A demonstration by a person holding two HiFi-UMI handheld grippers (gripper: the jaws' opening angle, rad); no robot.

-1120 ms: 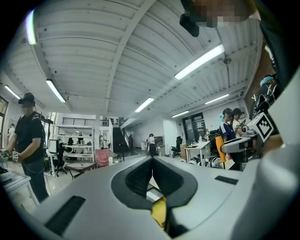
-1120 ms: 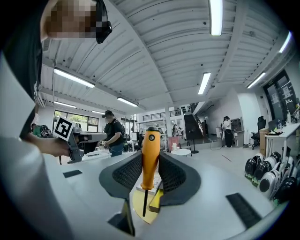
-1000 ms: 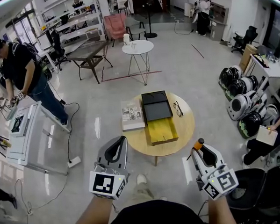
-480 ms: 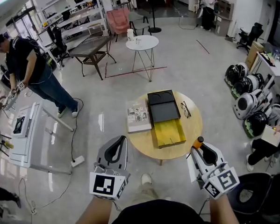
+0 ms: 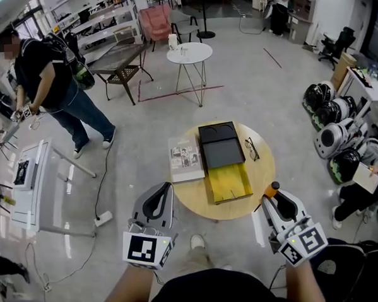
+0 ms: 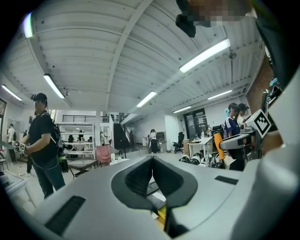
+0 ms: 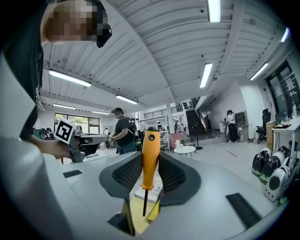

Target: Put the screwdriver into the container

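Right hand-held gripper (image 5: 277, 200) is clenched on the orange-handled screwdriver (image 7: 150, 157), tip down, probably lining up for the open yellow wooden container (image 5: 228, 182) on the round wooden table (image 5: 261, 175). Left hand-held gripper (image 6: 152, 163) is pinched closed, empty.

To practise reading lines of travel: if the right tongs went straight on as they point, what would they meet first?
Probably nothing near: the right tongs, holding the screwdriver, seem aimed over the round table; depth is unclear.

screwdriver (image 7: 150, 154): orange handle | container (image 5: 228, 182): yellow | tray (image 5: 220, 150): black | table (image 5: 264, 175): tan
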